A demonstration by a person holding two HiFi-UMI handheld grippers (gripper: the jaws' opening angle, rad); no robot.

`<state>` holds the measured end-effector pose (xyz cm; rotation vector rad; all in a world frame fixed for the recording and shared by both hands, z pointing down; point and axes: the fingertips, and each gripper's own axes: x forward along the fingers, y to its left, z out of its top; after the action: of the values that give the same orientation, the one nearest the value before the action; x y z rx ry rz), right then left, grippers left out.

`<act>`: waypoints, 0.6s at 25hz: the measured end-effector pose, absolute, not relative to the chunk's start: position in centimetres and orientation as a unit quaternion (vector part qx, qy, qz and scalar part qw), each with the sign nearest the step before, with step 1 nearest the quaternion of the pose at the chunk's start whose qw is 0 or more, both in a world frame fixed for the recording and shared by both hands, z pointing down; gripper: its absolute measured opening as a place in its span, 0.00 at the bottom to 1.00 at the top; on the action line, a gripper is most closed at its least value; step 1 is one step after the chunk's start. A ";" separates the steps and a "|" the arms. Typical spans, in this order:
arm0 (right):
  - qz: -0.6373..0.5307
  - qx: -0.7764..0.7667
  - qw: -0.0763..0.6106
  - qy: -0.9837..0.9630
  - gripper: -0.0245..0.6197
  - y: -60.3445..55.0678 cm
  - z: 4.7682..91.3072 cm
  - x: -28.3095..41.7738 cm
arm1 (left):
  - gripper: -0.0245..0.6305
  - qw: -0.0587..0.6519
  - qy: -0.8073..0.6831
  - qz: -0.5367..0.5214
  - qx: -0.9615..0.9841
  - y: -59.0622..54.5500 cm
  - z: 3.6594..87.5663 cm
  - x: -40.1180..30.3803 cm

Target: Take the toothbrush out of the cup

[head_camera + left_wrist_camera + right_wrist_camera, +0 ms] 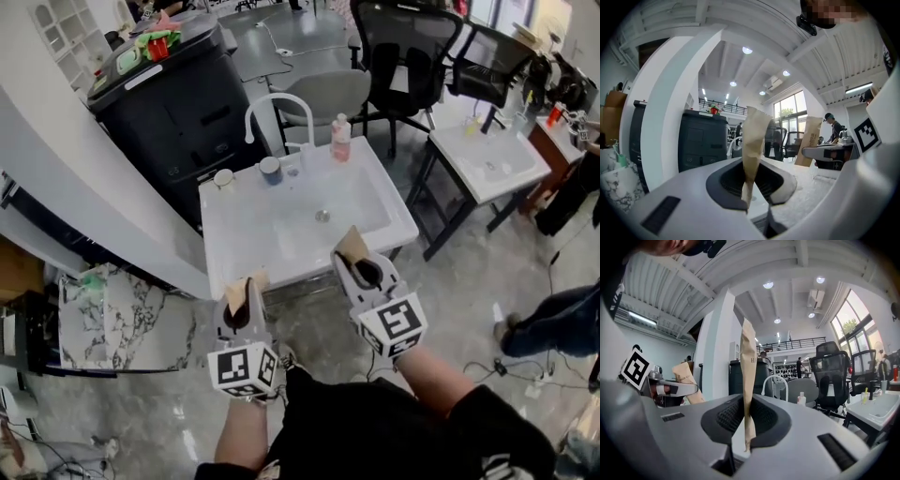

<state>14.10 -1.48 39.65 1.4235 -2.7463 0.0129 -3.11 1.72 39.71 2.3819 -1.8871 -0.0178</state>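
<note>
- A steep downward look at a white sink on a dark stand, in an open office with a glossy grey floor.
- The left gripper is held level just short of the sink's near edge. Its jaws are clamped on a brown paper strip that sticks out past the tips.
- The left gripper view shows the same: the jaws of the left gripper are pressed onto the brown paper strip, which stands upright between them.
- The right gripper reaches just over the sink's near right edge, pinching a second brown paper strip.
- In the right gripper view, the right gripper is closed on the second brown paper strip, also upright.
- A blue cup stands on the sink's back ledge, just beside the curved white tap; a pale cup sits at the back left corner.
- The toothbrush is too small to make out.
- A pink soap bottle stands on the back ledge, right of the tap.
- Both grippers are well apart from the cups.
</note>
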 end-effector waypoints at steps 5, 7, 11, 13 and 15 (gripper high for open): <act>0.021 0.442 0.020 -0.897 0.09 2.8 39.0 17.4 | 0.09 0.046 -0.640 0.009 0.767 6.8 38.7 -0.1; 0.023 0.438 0.015 -0.899 0.09 4.0 38.6 18.1 | 0.09 0.042 -0.643 0.010 0.765 8.0 38.2 0.5; 0.017 0.437 0.008 -0.899 0.09 5.4 37.9 18.7 | 0.09 0.036 -0.642 0.005 0.766 9.4 37.5 1.5; 0.016 0.438 0.008 -0.899 0.09 6.1 38.0 18.4 | 0.09 0.033 -0.640 0.003 0.767 9.9 37.5 1.4; 0.017 0.437 0.008 -0.899 0.09 6.7 38.3 17.7 | 0.09 0.031 -0.638 0.002 0.769 10.5 37.3 0.8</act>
<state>17.72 6.72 38.26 1.3667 -2.8115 0.0522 0.84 10.52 37.27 2.3697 -1.9673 0.0065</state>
